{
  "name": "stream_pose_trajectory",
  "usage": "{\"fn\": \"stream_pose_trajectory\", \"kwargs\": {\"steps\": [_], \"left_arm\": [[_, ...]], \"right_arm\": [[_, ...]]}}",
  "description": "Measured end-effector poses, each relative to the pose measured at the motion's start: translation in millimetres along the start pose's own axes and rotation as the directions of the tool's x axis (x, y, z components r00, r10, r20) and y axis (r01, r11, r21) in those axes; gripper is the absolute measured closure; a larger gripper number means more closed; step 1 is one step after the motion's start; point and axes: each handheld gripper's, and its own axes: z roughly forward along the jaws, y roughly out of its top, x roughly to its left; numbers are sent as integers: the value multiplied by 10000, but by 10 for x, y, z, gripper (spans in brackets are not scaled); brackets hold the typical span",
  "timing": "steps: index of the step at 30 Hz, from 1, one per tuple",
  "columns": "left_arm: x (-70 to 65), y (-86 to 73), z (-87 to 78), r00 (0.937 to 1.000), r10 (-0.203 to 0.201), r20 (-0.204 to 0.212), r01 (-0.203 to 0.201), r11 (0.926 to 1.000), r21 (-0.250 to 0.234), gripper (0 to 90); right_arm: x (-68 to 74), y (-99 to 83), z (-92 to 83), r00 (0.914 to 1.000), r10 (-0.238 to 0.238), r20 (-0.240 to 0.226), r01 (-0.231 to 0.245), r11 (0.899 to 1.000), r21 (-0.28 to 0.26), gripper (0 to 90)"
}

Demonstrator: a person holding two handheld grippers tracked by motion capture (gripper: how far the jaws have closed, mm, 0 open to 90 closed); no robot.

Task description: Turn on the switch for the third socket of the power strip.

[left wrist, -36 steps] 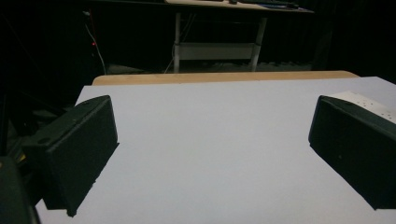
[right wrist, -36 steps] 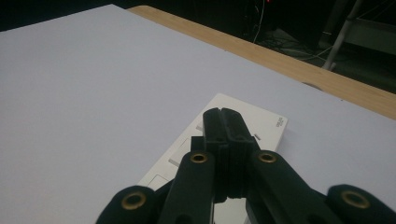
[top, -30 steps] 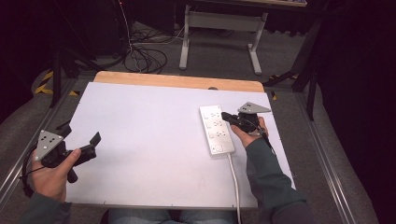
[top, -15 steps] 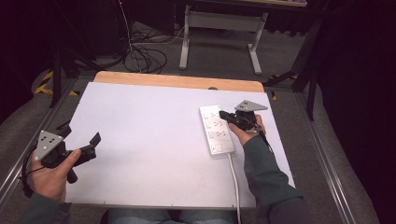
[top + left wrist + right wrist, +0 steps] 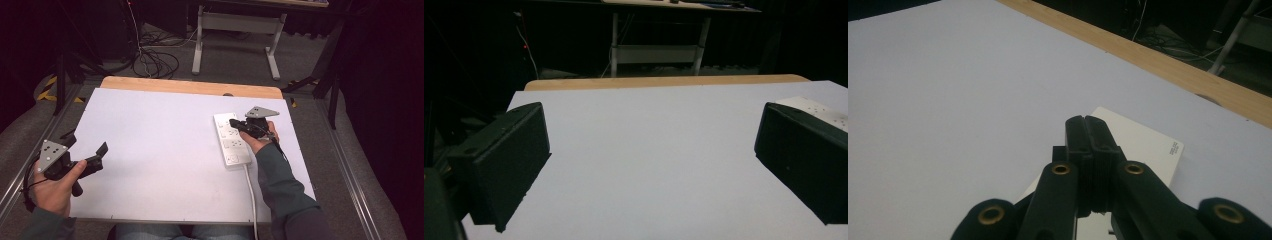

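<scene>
A white power strip [image 5: 231, 141] lies lengthwise on the right half of the white tabletop [image 5: 160, 150]. Its cord [image 5: 251, 195] runs off the near edge. My right gripper [image 5: 235, 123] hovers just over the strip's far half and points left. Its jaws are pressed together with nothing visible between them. In the right gripper view the right gripper [image 5: 1085, 122] hangs above the strip's end [image 5: 1148, 142]. My left gripper [image 5: 86, 143] rests at the near left of the table, open and empty. The left gripper view has the wide-apart left gripper [image 5: 656, 165] and the strip [image 5: 819, 107] at far right.
A wooden strip [image 5: 190, 86] edges the far side of the table. Beyond it on the floor stand a desk frame [image 5: 235, 30] and loose cables [image 5: 155, 60]. Metal rails [image 5: 350, 180] run along both sides of the table.
The right gripper has edged slightly left over the power strip, jaws still together. The left gripper has stayed where it was.
</scene>
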Motion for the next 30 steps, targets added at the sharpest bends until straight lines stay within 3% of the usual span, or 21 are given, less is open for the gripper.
{"fn": "stream_pose_trajectory", "kwargs": {"steps": [30], "left_arm": [[0, -4, 19, 9999, 164, 16, -164, 9998, 124, 21]], "right_arm": [[-26, 84, 282, 9997, -50, -245, 57, 9995, 321, 900]]}}
